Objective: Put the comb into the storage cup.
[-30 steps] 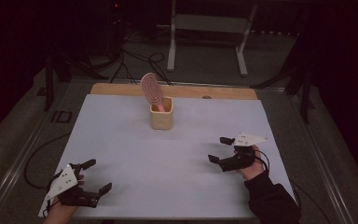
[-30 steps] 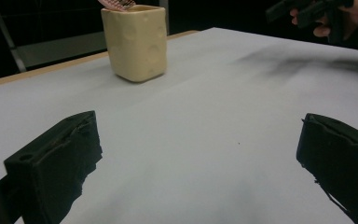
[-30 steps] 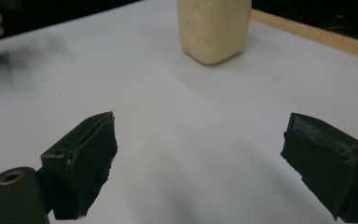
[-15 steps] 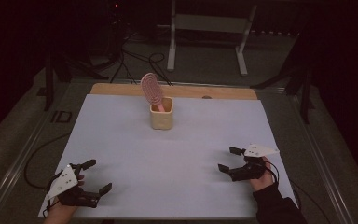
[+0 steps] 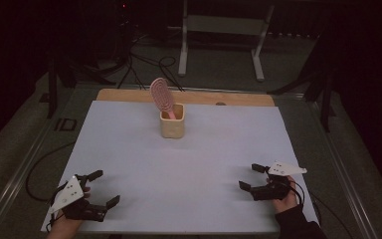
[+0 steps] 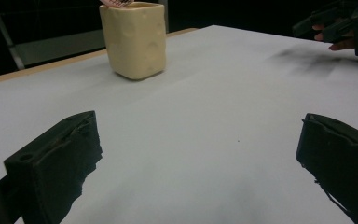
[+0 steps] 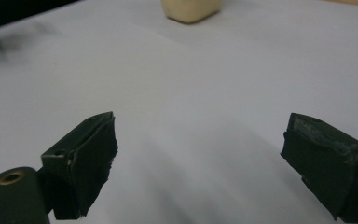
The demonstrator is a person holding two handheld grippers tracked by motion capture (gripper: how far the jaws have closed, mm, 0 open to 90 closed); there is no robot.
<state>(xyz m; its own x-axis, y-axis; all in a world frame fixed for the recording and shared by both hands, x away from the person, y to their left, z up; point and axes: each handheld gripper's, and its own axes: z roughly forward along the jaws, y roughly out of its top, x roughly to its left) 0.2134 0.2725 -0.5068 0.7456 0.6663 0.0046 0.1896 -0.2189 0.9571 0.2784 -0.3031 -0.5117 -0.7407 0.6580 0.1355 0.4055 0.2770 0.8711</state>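
Cream cup [image 5: 172, 127] stands at table [image 5: 189, 164] far centre, pink hairbrush [image 5: 160, 95] upright inside (handle down). Left gripper [image 5: 103, 188] and right gripper [image 5: 251, 177]: jaws wide, empty, at near corners.

The table [image 5: 129, 94] is topped by a white sheet [image 5: 189, 164] that covers nearly all of it, leaving a strip of bare wood along the far edge; a small dark spot sits on that strip toward the right. On the sheet, near the far edge and about midway across, stands a cream square cup [image 5: 172, 122] with a dimpled wall; the sheet around it lies flat and smooth.
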